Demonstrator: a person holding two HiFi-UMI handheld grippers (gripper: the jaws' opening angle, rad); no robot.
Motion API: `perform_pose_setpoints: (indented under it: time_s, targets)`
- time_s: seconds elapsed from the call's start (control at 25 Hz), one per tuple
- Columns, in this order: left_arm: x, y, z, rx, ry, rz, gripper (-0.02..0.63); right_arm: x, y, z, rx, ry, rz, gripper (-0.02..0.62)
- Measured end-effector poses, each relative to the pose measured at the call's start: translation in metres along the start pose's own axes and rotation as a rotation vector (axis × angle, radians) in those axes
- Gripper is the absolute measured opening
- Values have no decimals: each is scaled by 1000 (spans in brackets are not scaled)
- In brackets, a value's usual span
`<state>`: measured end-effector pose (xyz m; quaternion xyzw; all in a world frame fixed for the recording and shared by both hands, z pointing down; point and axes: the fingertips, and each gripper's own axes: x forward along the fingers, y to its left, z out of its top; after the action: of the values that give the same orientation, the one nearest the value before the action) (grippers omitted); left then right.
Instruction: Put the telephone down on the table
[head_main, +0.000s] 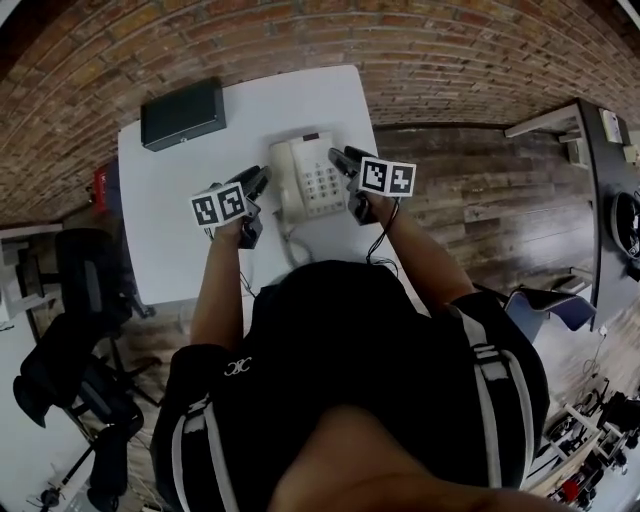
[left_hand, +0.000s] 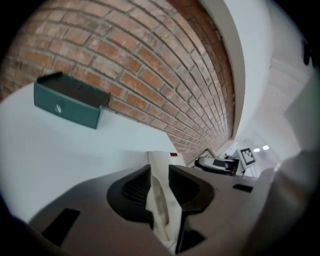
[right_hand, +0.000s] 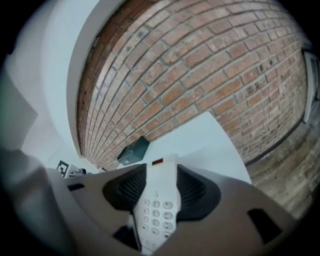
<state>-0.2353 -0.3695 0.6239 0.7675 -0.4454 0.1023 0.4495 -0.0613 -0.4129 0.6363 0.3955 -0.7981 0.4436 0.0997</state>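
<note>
A cream desk telephone (head_main: 310, 178) with a keypad sits over the white table (head_main: 180, 240), held between both grippers. My left gripper (head_main: 262, 182) is at its left side. In the left gripper view the jaws (left_hand: 160, 187) are shut on a slotted cream edge of the telephone (left_hand: 161, 205). My right gripper (head_main: 342, 162) is at the phone's right side. In the right gripper view the jaws (right_hand: 161, 192) clamp the keypad part of the telephone (right_hand: 156, 207), whose red mark points toward the brick wall. Whether the phone touches the tabletop I cannot tell.
A dark green box (head_main: 182, 112) lies at the table's far left corner, also visible as the box (left_hand: 67, 102) by the brick wall. A black office chair (head_main: 80, 330) stands left of the table. Wooden floor (head_main: 480, 200) lies to the right.
</note>
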Motion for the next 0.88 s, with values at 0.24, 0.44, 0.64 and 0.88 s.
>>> perform_pose_setpoints:
  time_s: [0.24,0.44,0.64,0.88]
  targets:
    - [-48,-36,47,240,-194,191,3,-44,60,64,-235,-283,-34,1]
    - [-92,-84,90,325,-394,222,3,-81,114,91,-391,-428,-70,0]
    - [-138,-133,110,472,-560,272,3,-126,163,105,-506,-611,-33,-2]
    - [-144,-148,100,572,-579,320,3,-129,169,99,-524,-623,-69,-2]
